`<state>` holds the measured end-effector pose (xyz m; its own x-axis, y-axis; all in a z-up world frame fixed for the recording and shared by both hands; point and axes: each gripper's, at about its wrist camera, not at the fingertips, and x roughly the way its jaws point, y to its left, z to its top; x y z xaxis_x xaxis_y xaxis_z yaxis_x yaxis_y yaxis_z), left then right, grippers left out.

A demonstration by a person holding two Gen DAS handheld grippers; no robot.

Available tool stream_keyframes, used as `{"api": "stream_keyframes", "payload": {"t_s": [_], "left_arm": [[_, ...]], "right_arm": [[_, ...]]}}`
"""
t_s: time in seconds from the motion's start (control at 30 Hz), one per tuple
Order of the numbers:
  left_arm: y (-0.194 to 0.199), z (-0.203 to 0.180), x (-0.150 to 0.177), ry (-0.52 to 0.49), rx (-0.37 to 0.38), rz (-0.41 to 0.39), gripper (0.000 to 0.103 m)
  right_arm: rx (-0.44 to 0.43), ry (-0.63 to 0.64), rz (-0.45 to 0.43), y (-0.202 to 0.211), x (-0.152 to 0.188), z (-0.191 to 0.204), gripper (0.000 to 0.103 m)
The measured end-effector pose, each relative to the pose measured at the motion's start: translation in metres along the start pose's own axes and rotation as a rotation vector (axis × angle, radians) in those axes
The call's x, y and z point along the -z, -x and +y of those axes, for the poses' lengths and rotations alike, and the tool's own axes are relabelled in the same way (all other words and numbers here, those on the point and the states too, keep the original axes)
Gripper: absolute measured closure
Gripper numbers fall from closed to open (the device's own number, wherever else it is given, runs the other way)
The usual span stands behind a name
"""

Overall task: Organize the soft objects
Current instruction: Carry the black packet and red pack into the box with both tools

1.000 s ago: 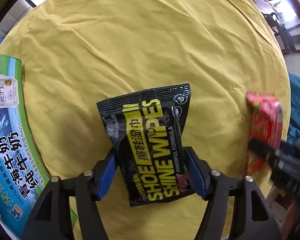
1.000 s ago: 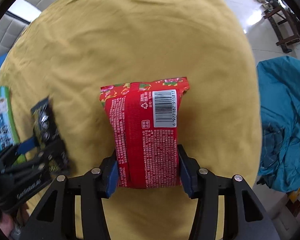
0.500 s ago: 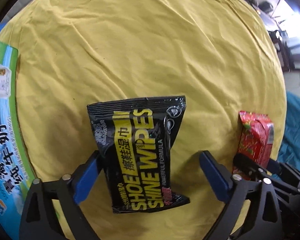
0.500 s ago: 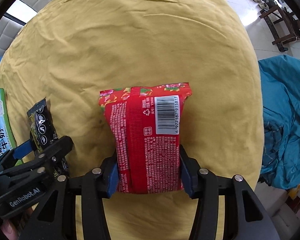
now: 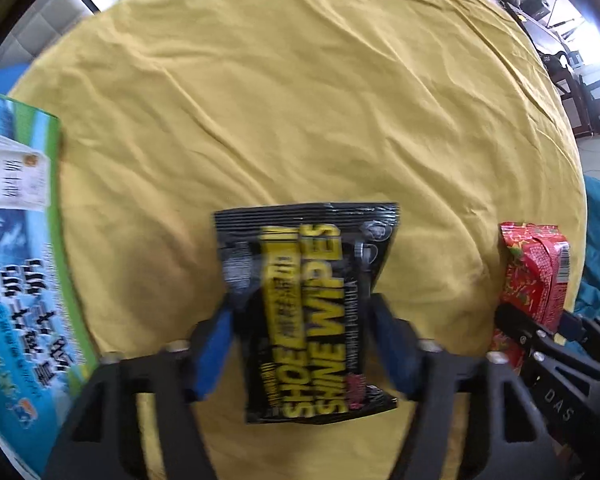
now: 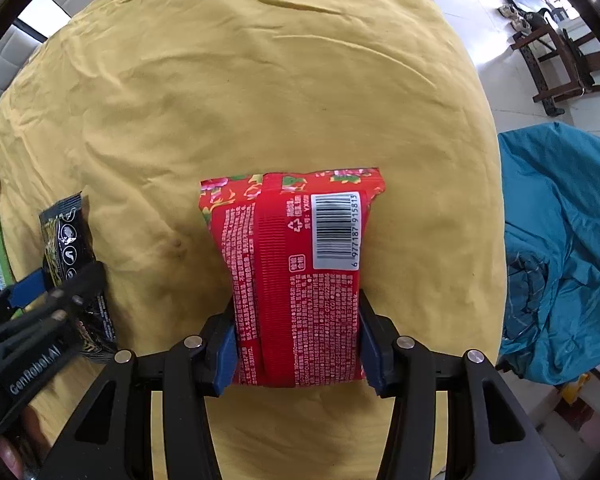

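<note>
A black "Shoe Shine Wipes" pack (image 5: pixel 306 300) lies on the yellow cloth between the blue pads of my left gripper (image 5: pixel 300 340). The pads touch its two sides, so the gripper is shut on it; the view is blurred. It also shows in the right wrist view (image 6: pixel 74 264), at the left with the left gripper. My right gripper (image 6: pixel 296 344) is shut on a red floral tissue pack (image 6: pixel 296 272), barcode side up, resting on the cloth. The red pack also shows at the right edge of the left wrist view (image 5: pixel 534 276).
A yellow cloth (image 5: pixel 300 112) covers the round table. A blue-green milk carton box (image 5: pixel 16 260) lies at the table's left edge. A teal cloth heap (image 6: pixel 560 248) sits off the table to the right. Chairs and floor lie beyond.
My left gripper opened wide half a second ago and has now closed again on the black wipes pack. The right gripper keeps its hold on the red pack, which lowered toward the cloth.
</note>
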<state>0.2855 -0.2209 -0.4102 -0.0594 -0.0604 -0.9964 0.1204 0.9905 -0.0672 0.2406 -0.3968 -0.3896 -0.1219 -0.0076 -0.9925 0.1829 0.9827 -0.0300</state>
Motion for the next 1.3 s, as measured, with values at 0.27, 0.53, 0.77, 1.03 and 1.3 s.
{"api": "stream_keyframes", "payload": {"t_s": [0.27,0.53,0.77,1.03,1.3], "left_arm": [[0.005,0.002,0.009,-0.03,-0.01,-0.018,0.052],[0.039,-0.013,0.031,-0.103,-0.055,-0.145,0.053],[0.101,-0.01,0.059,-0.118,0.002,-0.277,0.053],[0.185,0.042,0.091,-0.096,0.084,-0.396,0.053],[0.237,0.147,0.127,-0.03,0.079,-0.442,0.053]], "right_arm": [[0.008,0.0,-0.038,0.0,0.017,0.017,0.056],[-0.043,-0.014,-0.105,0.026,0.039,0.016,0.056],[-0.112,-0.03,-0.183,0.076,0.071,0.016,0.056],[-0.192,-0.011,-0.277,0.152,0.109,0.047,0.056],[-0.29,0.088,-0.318,0.207,0.148,0.145,0.056]]}}
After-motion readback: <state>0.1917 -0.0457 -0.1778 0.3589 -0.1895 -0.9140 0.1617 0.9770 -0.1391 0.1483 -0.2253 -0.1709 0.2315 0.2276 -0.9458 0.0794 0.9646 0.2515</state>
